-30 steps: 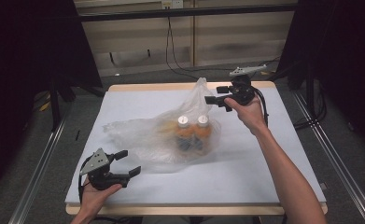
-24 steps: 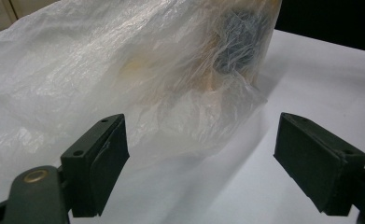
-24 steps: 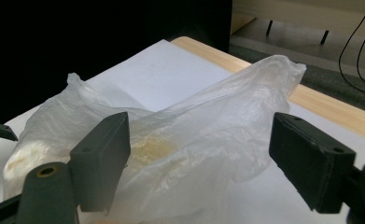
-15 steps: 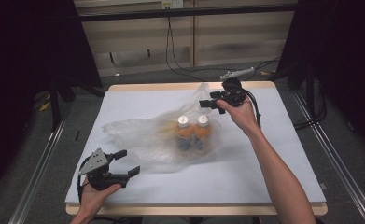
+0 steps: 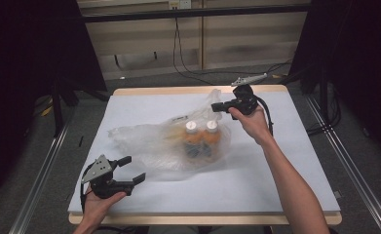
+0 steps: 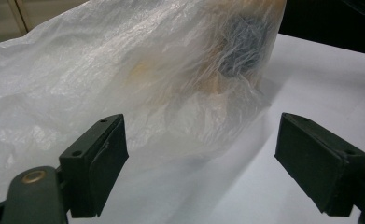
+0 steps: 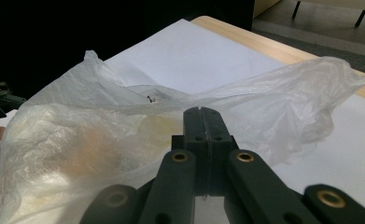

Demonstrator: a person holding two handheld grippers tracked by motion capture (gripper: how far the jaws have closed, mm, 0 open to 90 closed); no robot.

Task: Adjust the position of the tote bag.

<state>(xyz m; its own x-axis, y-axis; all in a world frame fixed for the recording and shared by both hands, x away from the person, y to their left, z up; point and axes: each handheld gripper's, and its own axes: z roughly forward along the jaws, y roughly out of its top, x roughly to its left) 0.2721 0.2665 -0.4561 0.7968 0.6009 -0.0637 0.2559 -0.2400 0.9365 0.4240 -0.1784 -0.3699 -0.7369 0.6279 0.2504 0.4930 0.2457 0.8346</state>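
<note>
Since a second ago my right gripper [image 5: 217,107] closed its jaws, pinching the plastic bag [image 5: 178,141] edge at one o'clock; bag with bottles [image 5: 201,139] lies mid-table; left gripper [image 5: 132,170] waits spread at seven o'clock.

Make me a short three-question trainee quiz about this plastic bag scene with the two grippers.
1. True or false: the left hand-held gripper is clamped on the thin translucent plastic bag.
2. How many white-capped orange bottles lie inside the bag?
3. Where do the right hand-held gripper jaws stand: A) wide open over the white table, B) closed together at the bag's far edge, C) around a bottle cap?

Key: 1 false, its jaws stand open, short of the bag. 2 two. 3 B, they have just been closing.
</note>
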